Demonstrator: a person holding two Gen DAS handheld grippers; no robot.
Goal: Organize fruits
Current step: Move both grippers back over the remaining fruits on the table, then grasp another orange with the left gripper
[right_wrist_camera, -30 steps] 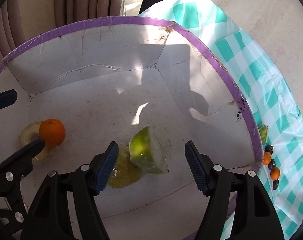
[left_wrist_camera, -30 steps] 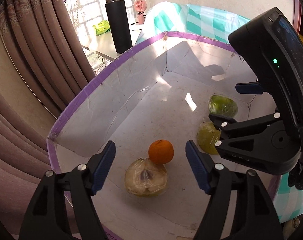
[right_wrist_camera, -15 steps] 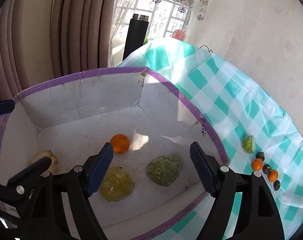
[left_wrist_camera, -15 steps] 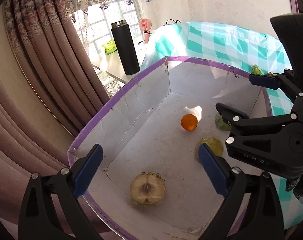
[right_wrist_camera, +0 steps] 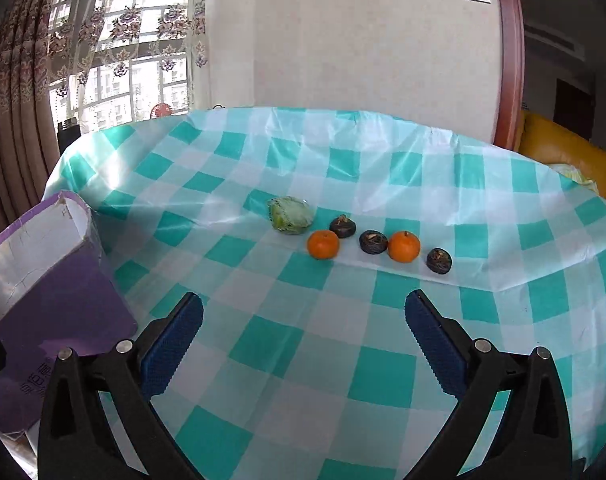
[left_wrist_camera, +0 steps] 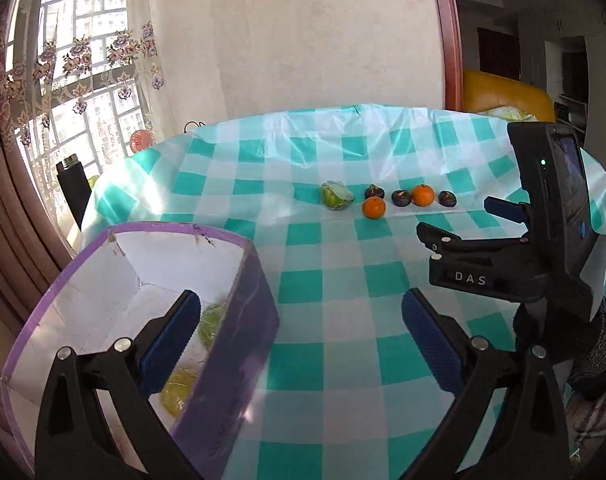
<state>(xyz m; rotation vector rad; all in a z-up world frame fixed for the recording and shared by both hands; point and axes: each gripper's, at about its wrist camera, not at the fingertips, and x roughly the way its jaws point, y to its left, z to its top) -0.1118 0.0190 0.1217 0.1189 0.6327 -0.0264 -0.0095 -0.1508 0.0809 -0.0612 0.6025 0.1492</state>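
Left wrist view: my left gripper [left_wrist_camera: 301, 334] has its jaws spread wide w/ nothing between them; only checked tablecloth [left_wrist_camera: 343, 256] shows in the gap. The left blue pad sits in front of the purple-edged box [left_wrist_camera: 239, 320], but I can't tell if it touches. Jaws have just been opening, nothing in them. Box stands at the table's left edge; inside I see two wrapped yellow-green fruit pieces [left_wrist_camera: 211, 322], rest of the floor hidden by my finger and the near wall. My right gripper [left_wrist_camera: 459, 224] shows at the right, jaws apart, empty. Far across the cloth is a row: wrapped green fruit [left_wrist_camera: 335, 196], two oranges [left_wrist_camera: 373, 207], three dark fruits [left_wrist_camera: 401, 198].

Right wrist view: my right gripper [right_wrist_camera: 303, 336] is spread to the full, holding nothing, just been opening too. Same row lies ahead, well apart from the pads: wrapped green fruit [right_wrist_camera: 290, 215], oranges [right_wrist_camera: 323, 244], dark fruits [right_wrist_camera: 373, 241]. Box [right_wrist_camera: 59, 292] at left; contents not visible from here.
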